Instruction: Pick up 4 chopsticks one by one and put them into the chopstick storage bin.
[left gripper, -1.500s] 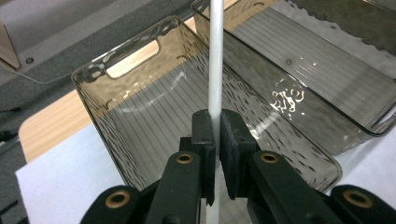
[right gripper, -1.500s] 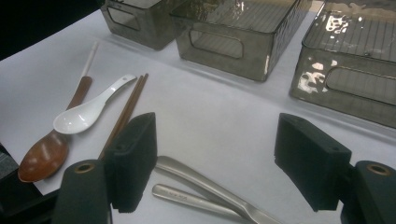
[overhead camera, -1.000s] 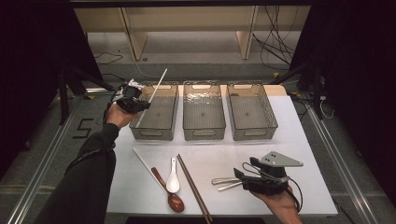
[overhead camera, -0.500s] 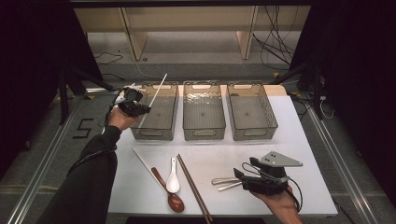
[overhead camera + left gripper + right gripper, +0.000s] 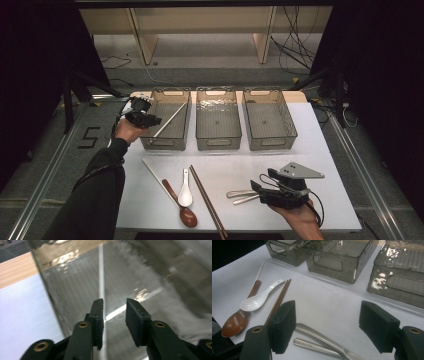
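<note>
White chopstick (image 5: 170, 120) lies slanted in the left bin (image 5: 148, 141), and the left gripper (image 5: 154, 120), jaws just opening, has let go. Lift straight clear now, no snagging! Right gripper (image 5: 256, 188) waits spread wide over the metal spoons (image 5: 241, 195).

chopstick (image 5: 170, 120) in left bin (image 5: 150, 141)
</note>
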`<state>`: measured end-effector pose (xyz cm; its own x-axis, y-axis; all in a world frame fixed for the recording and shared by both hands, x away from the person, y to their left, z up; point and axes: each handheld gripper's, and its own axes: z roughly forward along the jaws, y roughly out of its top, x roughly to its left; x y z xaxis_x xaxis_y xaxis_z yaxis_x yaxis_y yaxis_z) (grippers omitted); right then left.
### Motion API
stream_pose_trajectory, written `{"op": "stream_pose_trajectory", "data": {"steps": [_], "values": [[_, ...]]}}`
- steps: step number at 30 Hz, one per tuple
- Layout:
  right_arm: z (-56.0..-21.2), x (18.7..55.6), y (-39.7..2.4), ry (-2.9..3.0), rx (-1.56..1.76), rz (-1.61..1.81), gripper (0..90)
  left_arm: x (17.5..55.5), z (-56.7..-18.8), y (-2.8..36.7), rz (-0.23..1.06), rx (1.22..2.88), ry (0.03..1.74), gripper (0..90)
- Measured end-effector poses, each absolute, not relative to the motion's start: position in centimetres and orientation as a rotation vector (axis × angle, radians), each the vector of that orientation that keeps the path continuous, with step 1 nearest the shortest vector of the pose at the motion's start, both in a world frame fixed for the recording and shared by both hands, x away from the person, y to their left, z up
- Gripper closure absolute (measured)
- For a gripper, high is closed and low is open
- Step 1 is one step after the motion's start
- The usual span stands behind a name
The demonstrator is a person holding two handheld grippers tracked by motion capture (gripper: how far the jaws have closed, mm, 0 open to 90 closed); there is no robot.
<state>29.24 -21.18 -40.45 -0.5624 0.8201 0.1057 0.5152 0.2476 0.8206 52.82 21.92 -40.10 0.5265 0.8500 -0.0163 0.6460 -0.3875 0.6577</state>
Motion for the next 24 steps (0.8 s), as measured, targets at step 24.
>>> {"op": "stream_pose_trajectory", "data": {"steps": [24], "values": [[-40.3, 29.2, -21.0, 2.184, 1.21, 1.226, 30.7, 43.0, -40.3, 20.6, 0.195, 2.583, 0.613, 21.7]]}}
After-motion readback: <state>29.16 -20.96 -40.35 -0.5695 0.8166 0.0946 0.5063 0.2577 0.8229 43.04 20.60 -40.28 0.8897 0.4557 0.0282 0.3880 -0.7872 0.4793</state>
